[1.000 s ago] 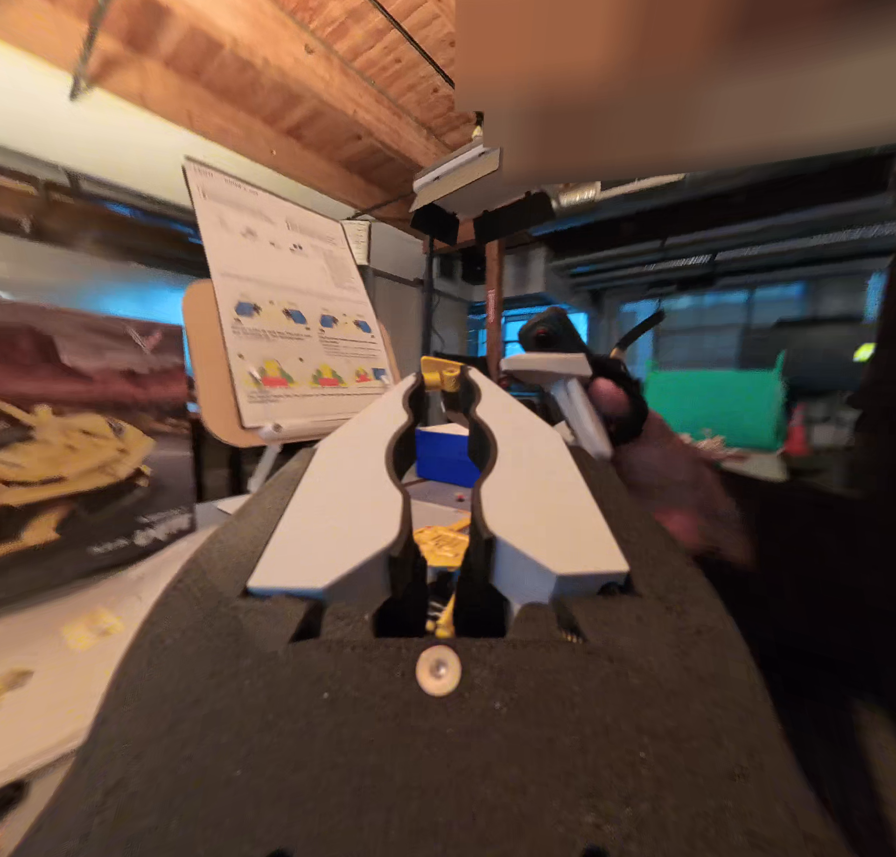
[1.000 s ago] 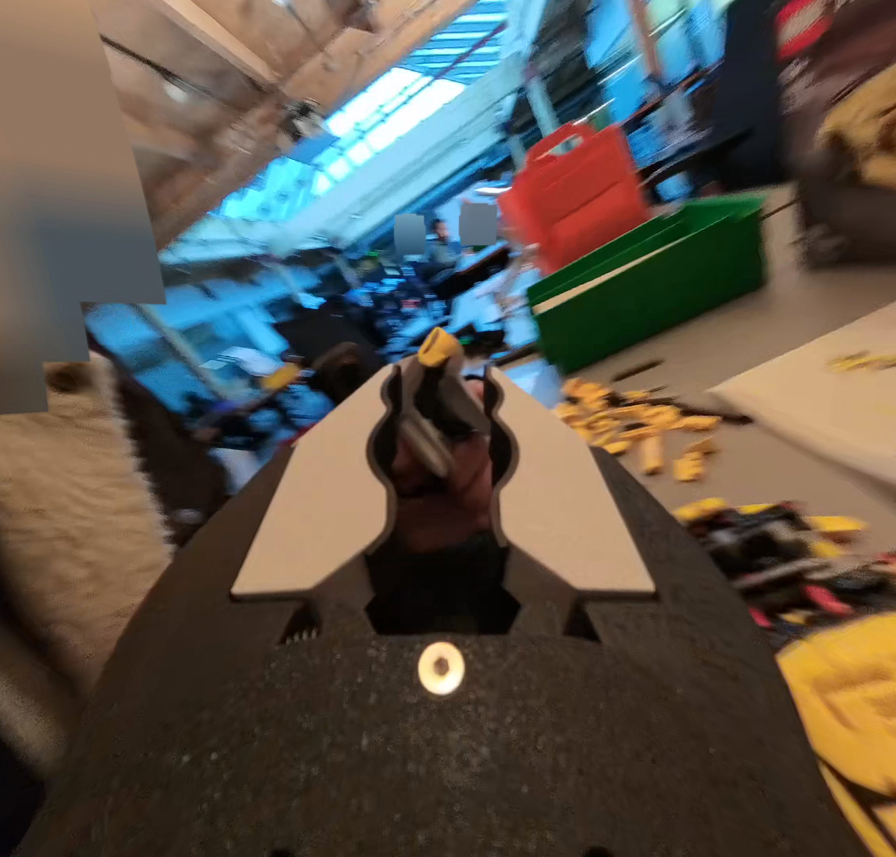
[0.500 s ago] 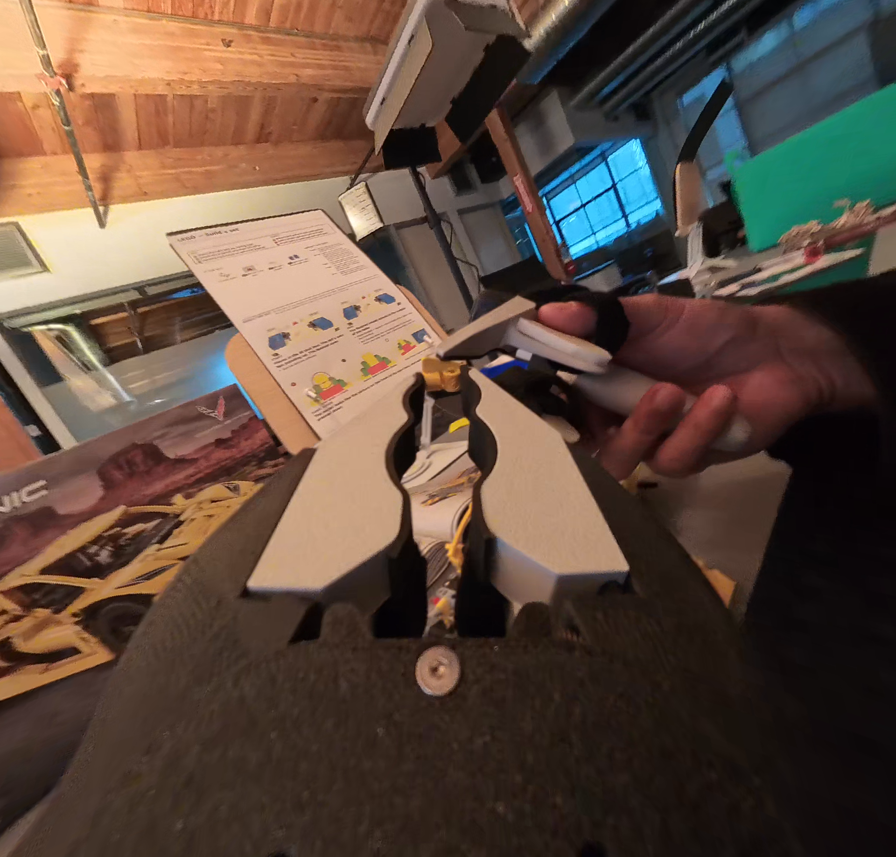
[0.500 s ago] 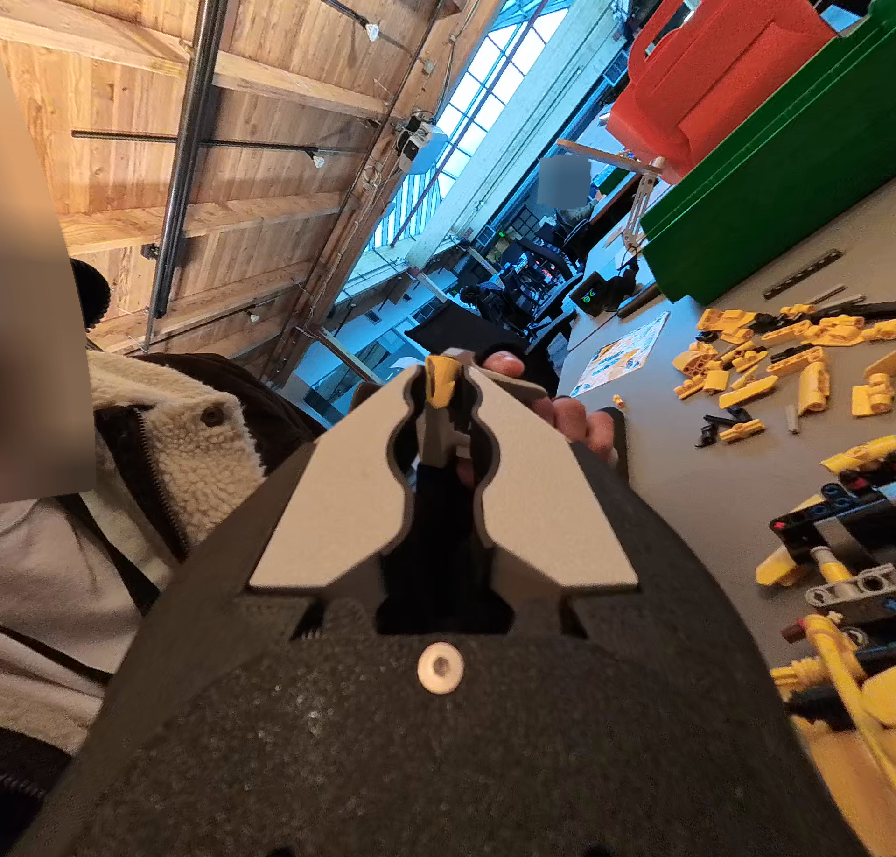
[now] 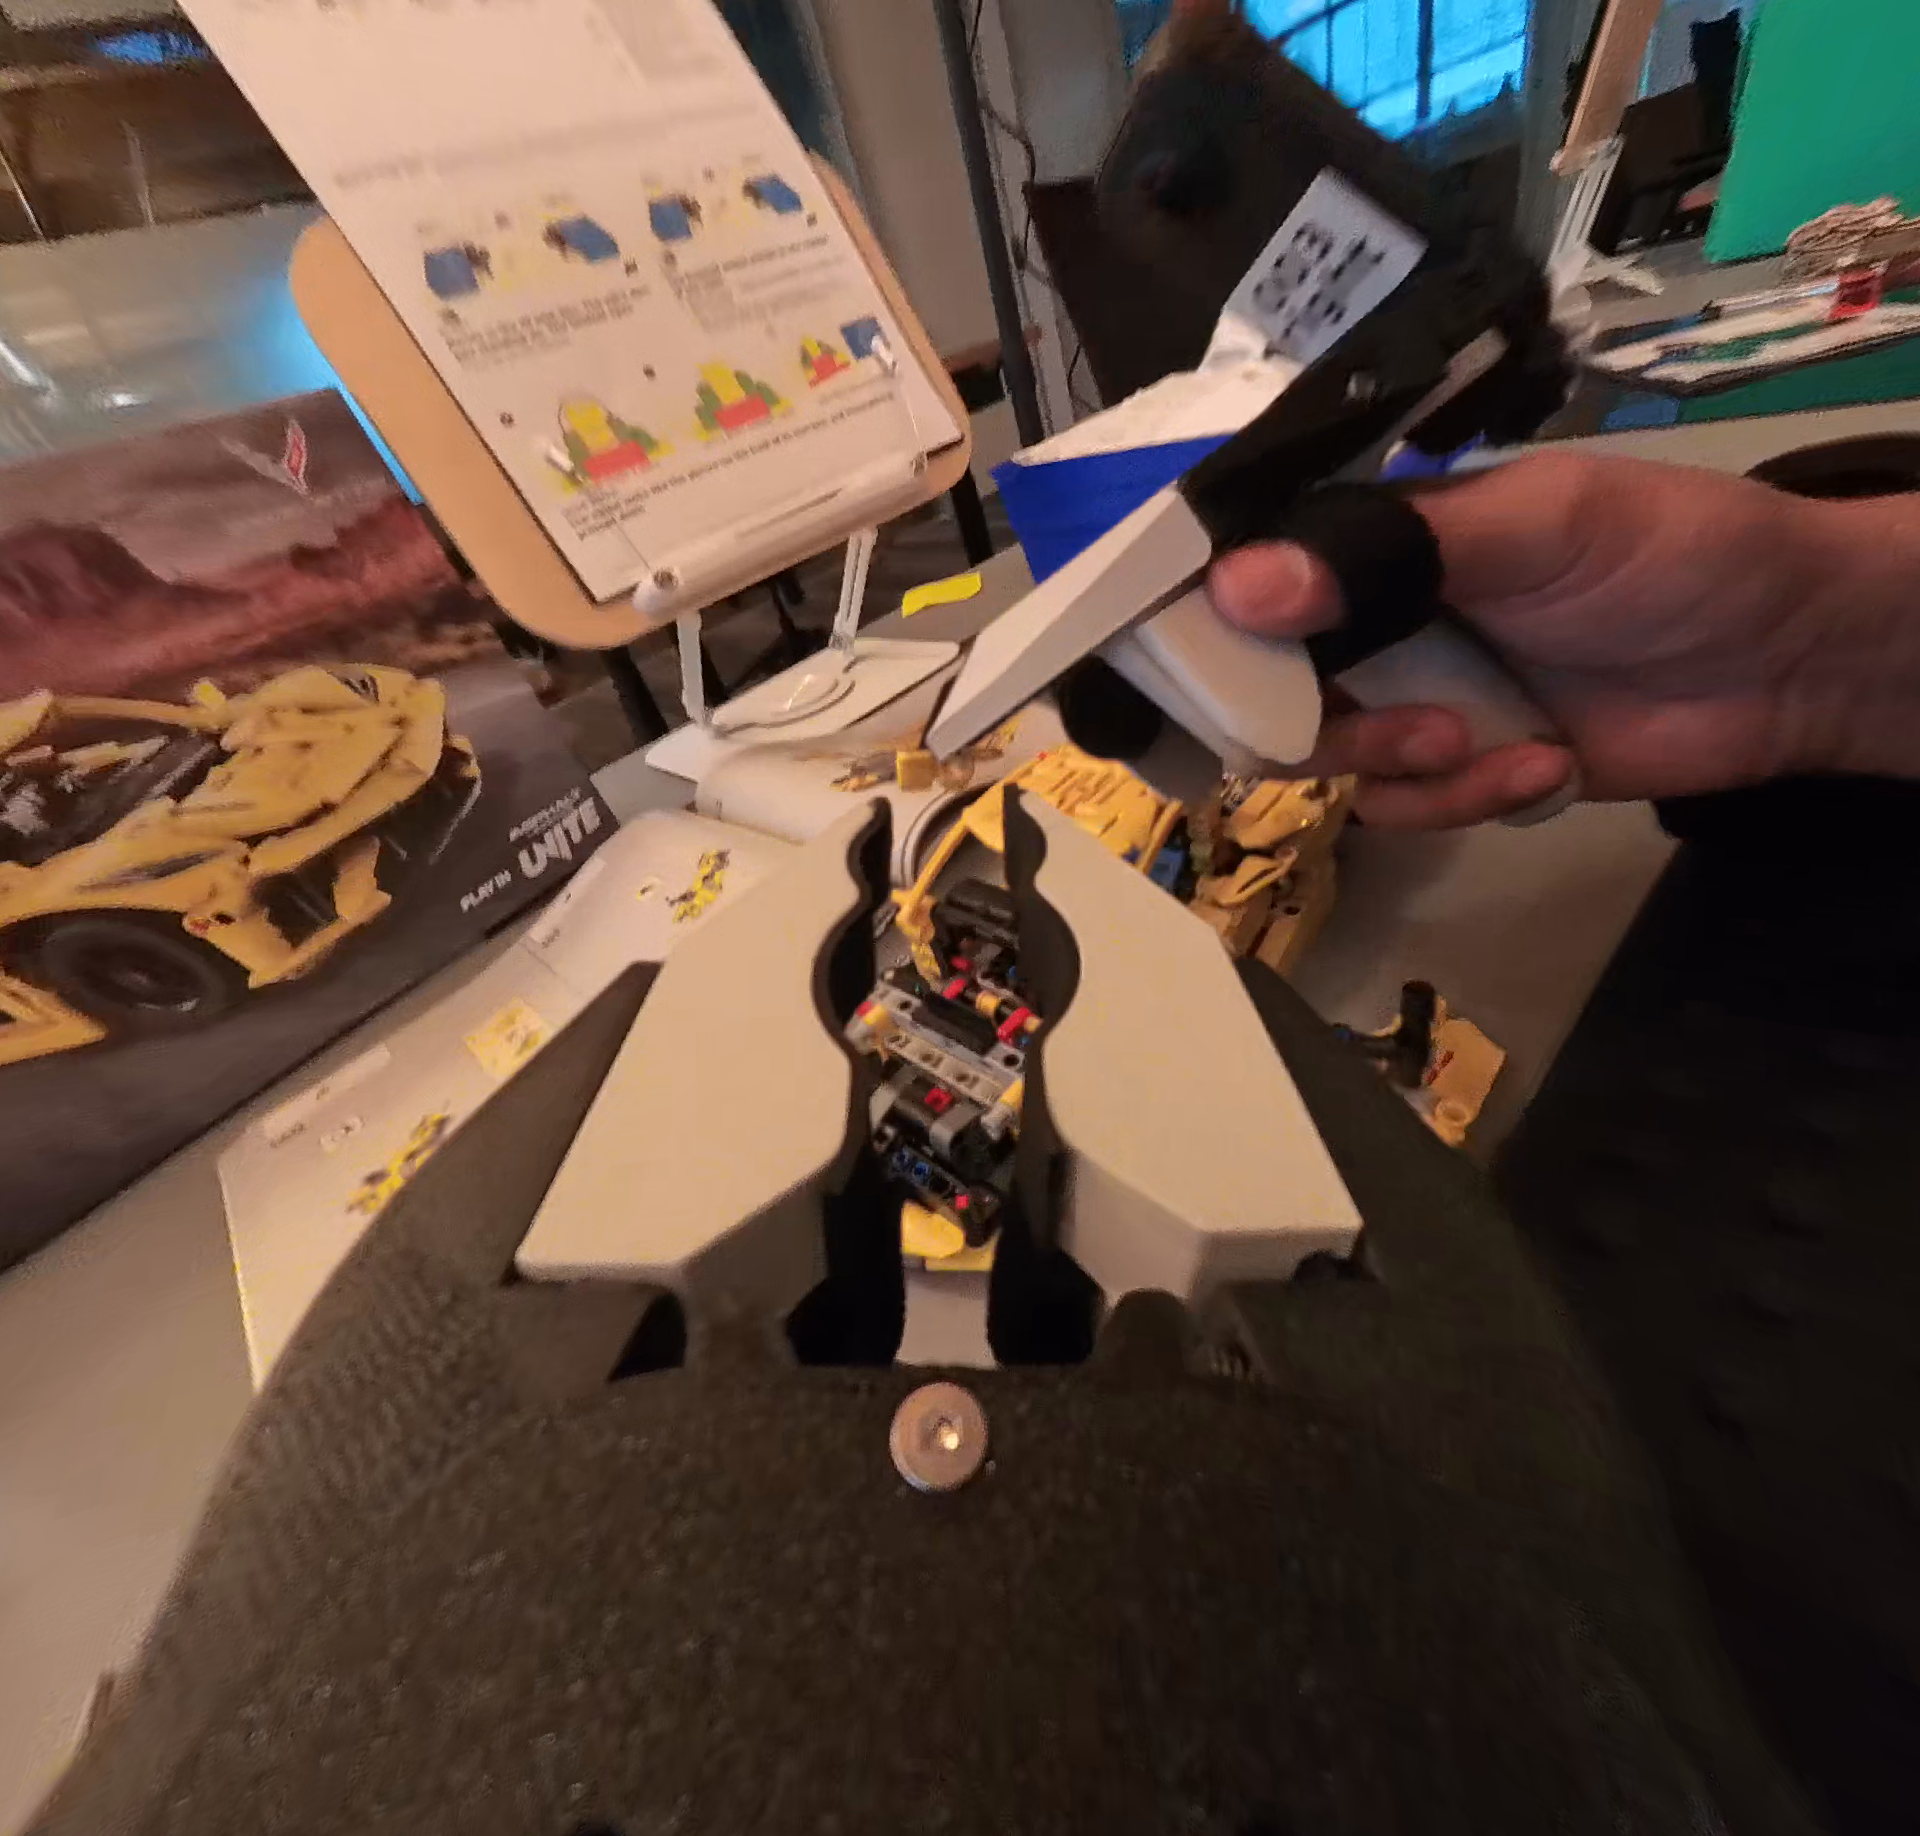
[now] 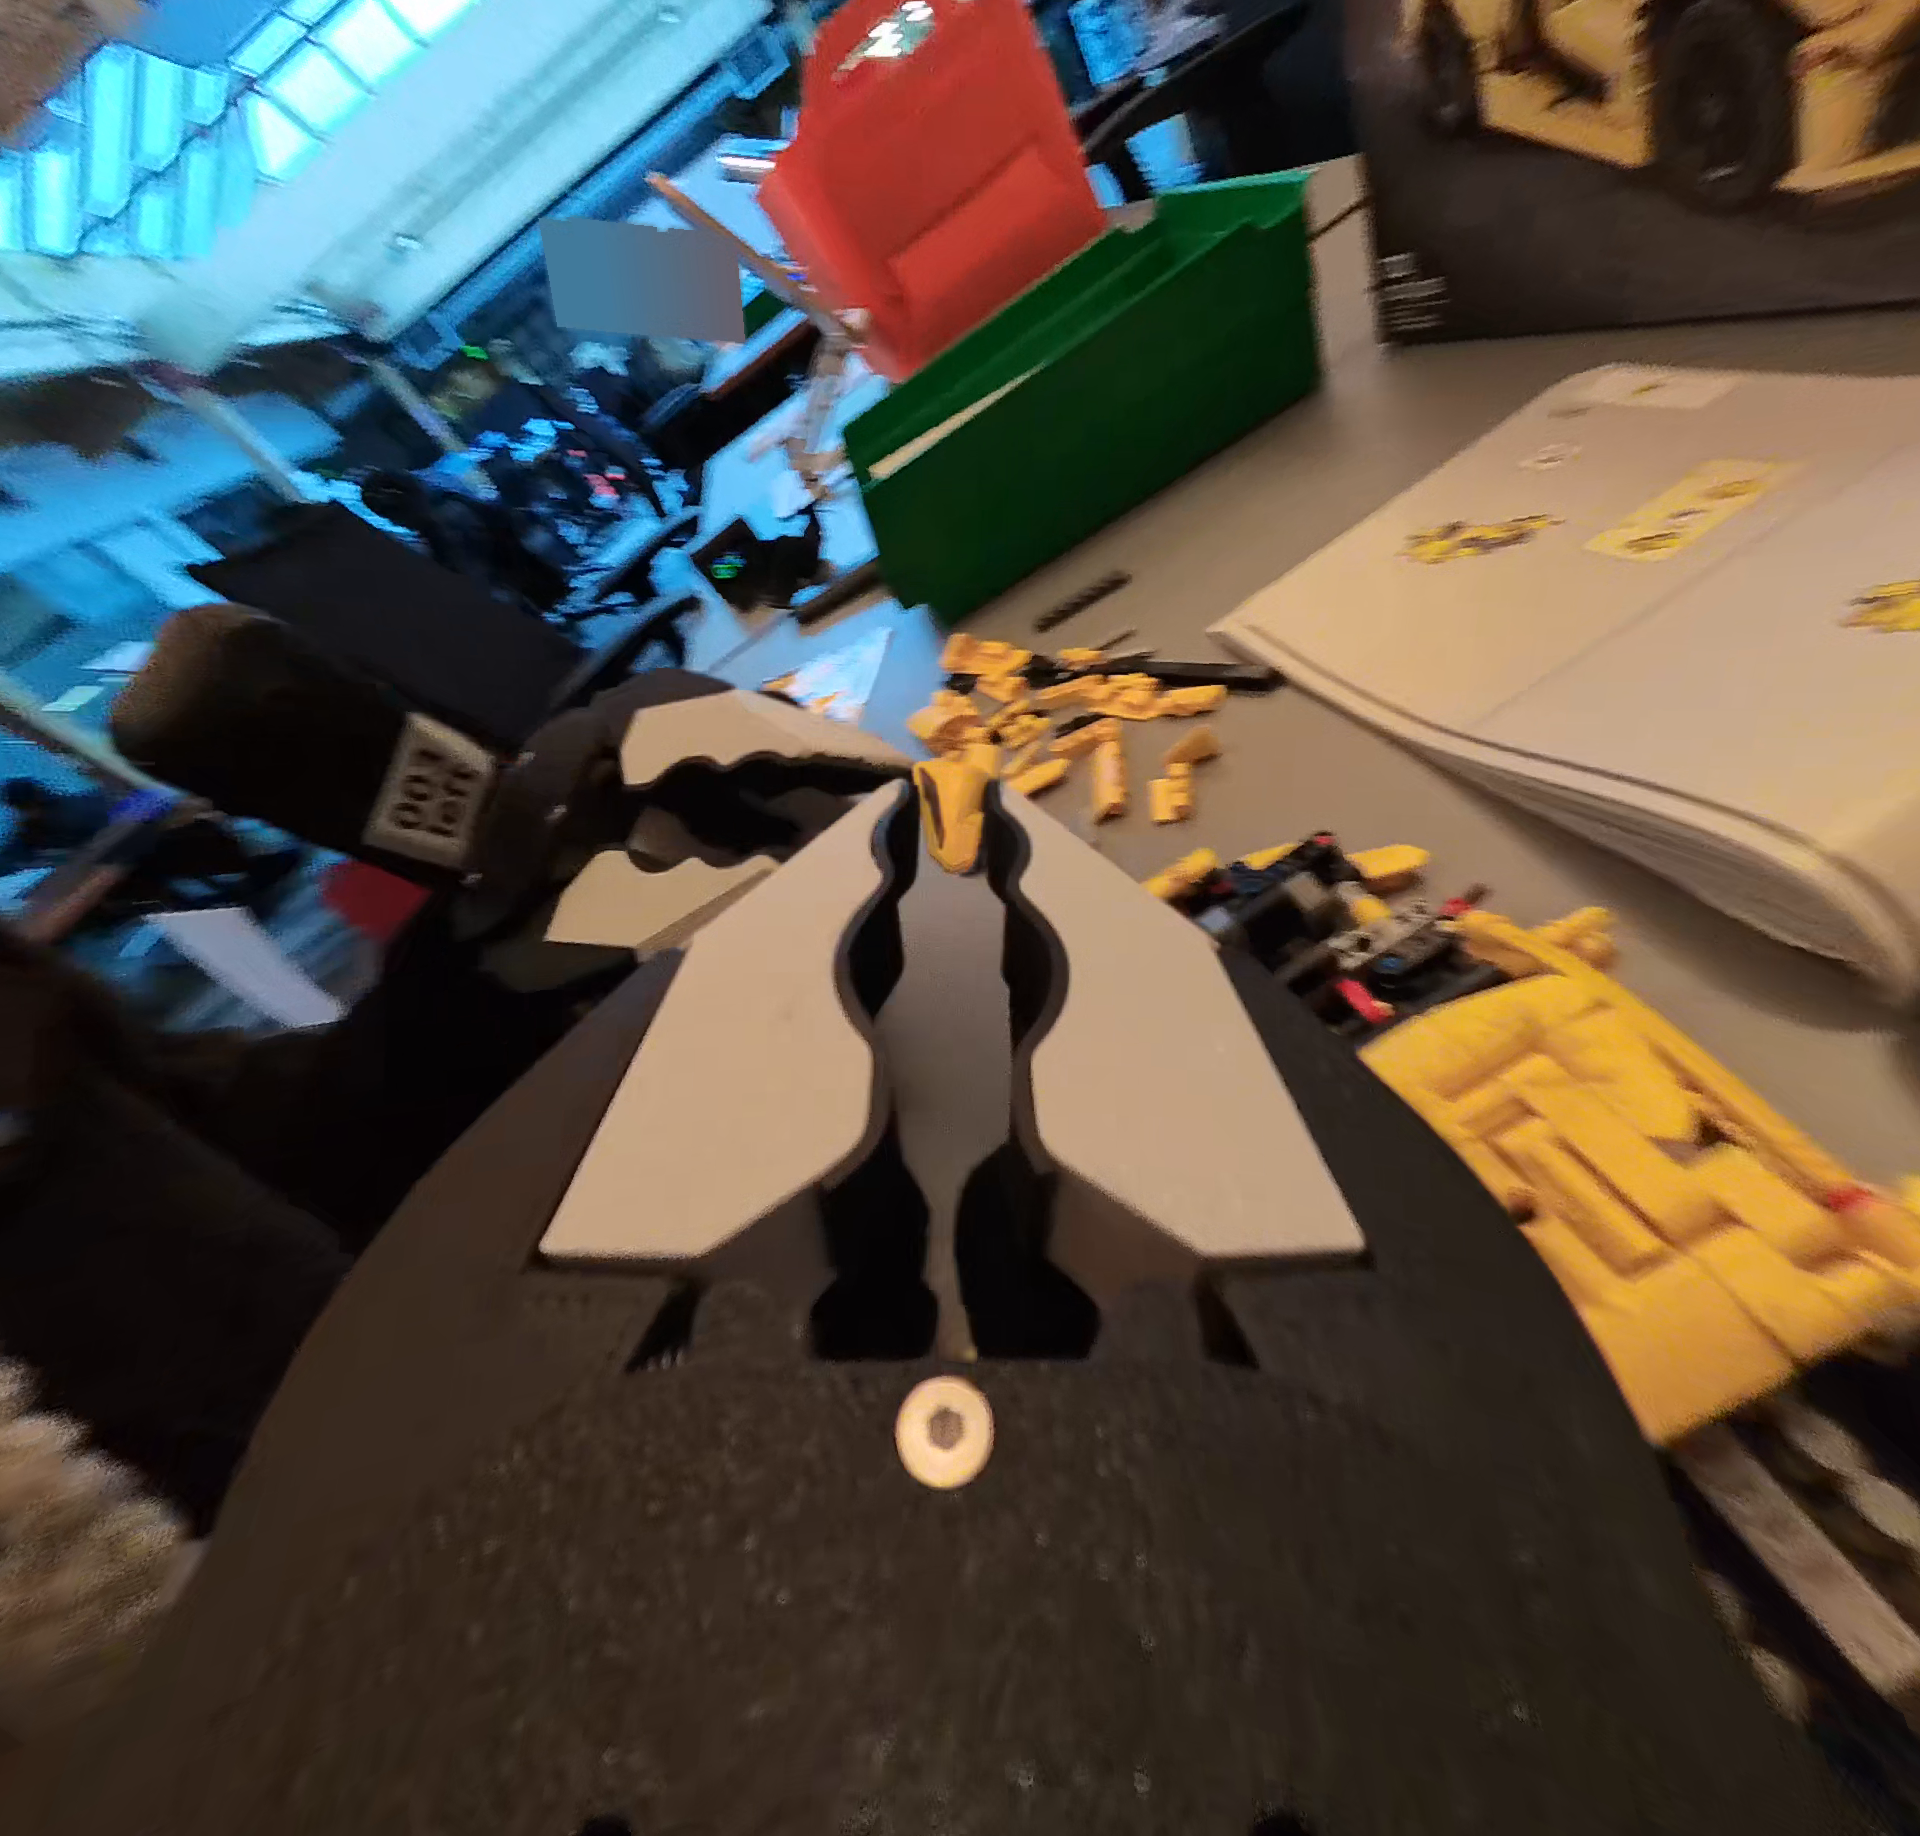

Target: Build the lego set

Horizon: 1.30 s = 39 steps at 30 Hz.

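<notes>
My right gripper point(image 6: 951, 799) is shut on a small yellow lego piece point(image 6: 954, 815) held at its fingertips. In the left wrist view a hand holds the right gripper point(image 5: 940, 737) tip down, with the yellow piece point(image 5: 914, 768) just beyond my left fingertips. My left gripper point(image 5: 948, 807) is open and empty, its tips a little apart. It hangs above the partly built car point(image 5: 956, 1038), whose black, grey and red core shows between the jaws. The left gripper point(image 6: 790, 810) also shows at the left of the right wrist view. The car's yellow body point(image 6: 1558, 1111) lies to the right.
An open instruction booklet point(image 6: 1610, 695) lies on the grey table beside the set's box point(image 5: 208, 799). A printed sheet stands on a stand point(image 5: 582, 259). Loose yellow pieces point(image 6: 1070, 716) lie near a green bin point(image 6: 1091, 436). Yellow sub-assemblies point(image 5: 1268, 861) sit right of the car. Only a small space, under 4 cm, lies between the two pairs of fingers.
Both grippers have tilted down from the ceiling toward the table. My left gripper has let go of the yellow piece and opened a little; the right one still holds it.
</notes>
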Available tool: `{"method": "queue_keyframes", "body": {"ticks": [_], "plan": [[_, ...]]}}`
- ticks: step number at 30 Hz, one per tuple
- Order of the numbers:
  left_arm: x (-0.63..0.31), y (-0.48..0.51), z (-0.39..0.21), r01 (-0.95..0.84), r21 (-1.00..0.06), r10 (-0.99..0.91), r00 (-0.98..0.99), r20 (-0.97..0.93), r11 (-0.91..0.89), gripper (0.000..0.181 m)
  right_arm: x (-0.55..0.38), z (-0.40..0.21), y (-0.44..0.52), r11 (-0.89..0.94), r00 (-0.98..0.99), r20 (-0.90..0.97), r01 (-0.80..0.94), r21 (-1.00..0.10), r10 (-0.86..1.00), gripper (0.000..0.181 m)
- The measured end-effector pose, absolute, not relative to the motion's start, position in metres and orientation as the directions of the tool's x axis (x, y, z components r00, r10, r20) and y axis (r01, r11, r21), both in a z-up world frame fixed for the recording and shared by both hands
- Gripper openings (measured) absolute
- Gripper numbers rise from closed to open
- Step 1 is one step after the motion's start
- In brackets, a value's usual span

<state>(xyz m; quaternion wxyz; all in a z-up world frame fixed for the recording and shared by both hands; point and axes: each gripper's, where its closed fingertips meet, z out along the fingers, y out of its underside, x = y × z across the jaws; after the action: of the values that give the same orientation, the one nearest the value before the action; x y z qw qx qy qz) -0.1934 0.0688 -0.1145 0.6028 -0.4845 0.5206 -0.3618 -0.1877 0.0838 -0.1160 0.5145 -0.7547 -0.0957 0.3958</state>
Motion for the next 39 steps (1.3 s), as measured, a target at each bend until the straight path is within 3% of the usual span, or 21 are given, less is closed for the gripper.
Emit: {"method": "queue_keyframes", "body": {"ticks": [6,14,22,30,34,39], "plan": [[-0.181,0.082,-0.145,-0.216,-0.947,-0.938,0.202,-0.282,0.238,0.025,-0.171,-0.123,0.092,-0.341,0.848,-0.264,-0.105,-0.934,0.46,0.011],[-0.192,0.087,-0.125,-0.087,-0.981,-0.952,0.24,-0.19,0.174,0.024,-0.179,-0.124,0.092,-0.312,0.864,-0.197,-0.049,-0.949,0.464,0.011],[-0.194,0.085,-0.123,-0.08,-0.974,-0.943,0.244,-0.226,0.213,0.019,-0.183,-0.117,0.09,-0.329,0.791,-0.336,-0.181,-0.927,0.512,0.011],[-0.195,0.076,-0.118,-0.052,-0.982,-0.958,0.215,-0.188,0.181,0.019,-0.186,-0.102,0.083,-0.443,0.514,-0.636,-0.457,-0.771,0.576,0.011],[-0.197,0.076,-0.113,-0.032,-0.986,-0.959,0.228,-0.166,0.163,0.019,-0.194,-0.104,0.082,-0.487,0.457,-0.673,-0.468,-0.738,0.582,0.011],[-0.195,0.072,-0.111,-0.077,-0.952,-0.911,0.277,-0.305,0.296,0.019,-0.206,-0.106,0.079,-0.545,0.382,-0.712,-0.462,-0.7,0.59,0.011]]}}
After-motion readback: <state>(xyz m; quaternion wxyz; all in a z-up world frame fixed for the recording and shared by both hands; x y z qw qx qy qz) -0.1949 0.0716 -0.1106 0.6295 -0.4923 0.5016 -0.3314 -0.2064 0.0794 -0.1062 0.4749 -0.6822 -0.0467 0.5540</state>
